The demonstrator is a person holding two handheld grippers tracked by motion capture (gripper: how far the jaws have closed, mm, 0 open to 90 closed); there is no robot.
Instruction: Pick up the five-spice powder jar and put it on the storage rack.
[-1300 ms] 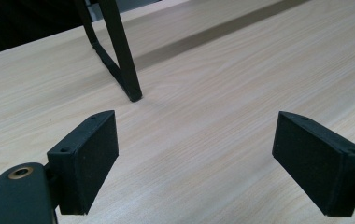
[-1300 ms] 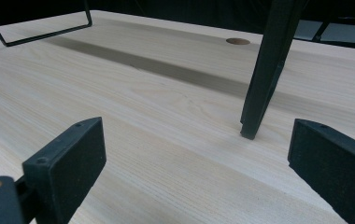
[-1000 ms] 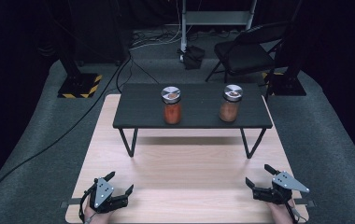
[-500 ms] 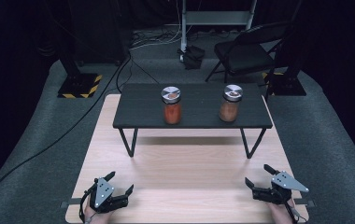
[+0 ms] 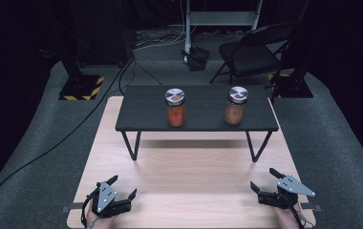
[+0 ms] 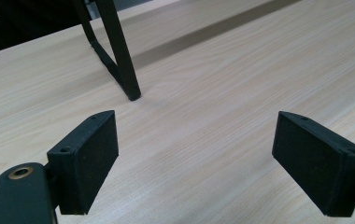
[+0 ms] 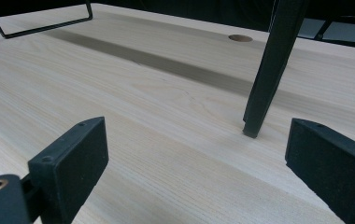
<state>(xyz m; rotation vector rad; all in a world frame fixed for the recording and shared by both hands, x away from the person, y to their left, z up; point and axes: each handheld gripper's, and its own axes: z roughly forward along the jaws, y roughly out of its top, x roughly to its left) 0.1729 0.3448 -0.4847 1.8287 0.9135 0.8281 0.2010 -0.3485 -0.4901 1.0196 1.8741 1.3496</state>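
**Two jars on a dark stand, both grippers low and empty**

We see little of the hands: at the bottom edge of the high view they are cut off, leaving only wrists behind the left gripper point(image 5: 118, 188) and the right gripper point(image 5: 263, 180). What fills the jars we cannot tell beyond colour. The dark surroundings swallow most detail past the floor mat.

We find the pale wooden table point(image 5: 189, 167) matt, with a fine straight grain. On it stands a low black stand point(image 5: 203, 125), a flat rectangular top on thin bent-rod legs point(image 6: 119, 51). Two clear round jars sit on that top, well apart: the red-orange jar point(image 5: 176, 108) left of centre, the brownish jar point(image 5: 236, 106) toward the right. Each carries a shiny round metal lid.

Both grippers hover near the table's front edge, far from the jars. In each gripper view the blocky black jaws stand wide apart, their pads point(image 7: 89, 154) flat and slightly rough, nothing between them.
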